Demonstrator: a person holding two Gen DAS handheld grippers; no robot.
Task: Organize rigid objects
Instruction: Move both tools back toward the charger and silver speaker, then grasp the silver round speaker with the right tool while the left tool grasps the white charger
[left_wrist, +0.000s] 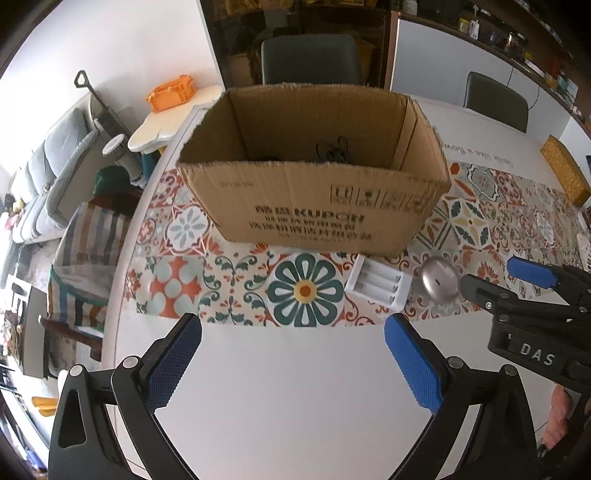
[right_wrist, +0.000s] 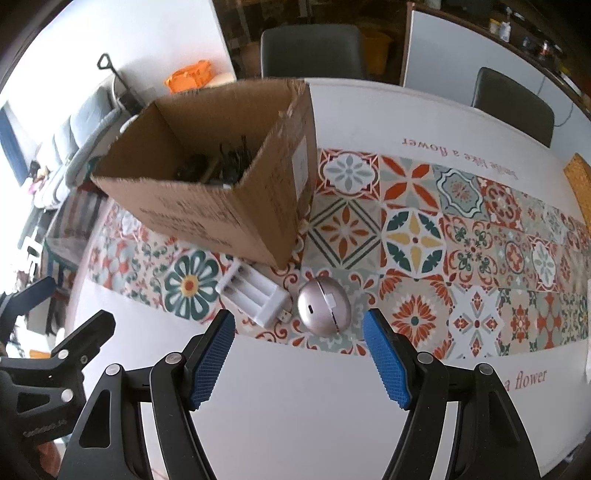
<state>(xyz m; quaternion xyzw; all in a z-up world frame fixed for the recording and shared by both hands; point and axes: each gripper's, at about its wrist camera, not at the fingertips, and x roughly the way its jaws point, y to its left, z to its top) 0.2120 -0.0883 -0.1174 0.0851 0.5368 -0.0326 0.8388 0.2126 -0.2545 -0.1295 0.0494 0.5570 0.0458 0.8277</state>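
Note:
An open cardboard box (left_wrist: 314, 206) stands on the patterned runner, with dark items inside (right_wrist: 218, 166). In front of it lie a white battery charger (left_wrist: 376, 286) (right_wrist: 255, 293) and a silver egg-shaped device (left_wrist: 439, 282) (right_wrist: 324, 306). My left gripper (left_wrist: 293, 332) is open and empty over the bare white table, short of the charger. My right gripper (right_wrist: 299, 325) is open and empty, with the silver device just ahead between its fingertips; it also shows in the left wrist view (left_wrist: 487, 277) right beside the device. The left gripper shows at the right wrist view's left edge (right_wrist: 55, 332).
The white table (left_wrist: 295, 387) carries a tiled runner (right_wrist: 461, 240). A yellow woven box (left_wrist: 565, 170) sits at the far right. Dark chairs (left_wrist: 310, 59) stand behind the table. A sofa, a striped bag (left_wrist: 88, 258) and an orange crate (left_wrist: 170, 92) are off the left edge.

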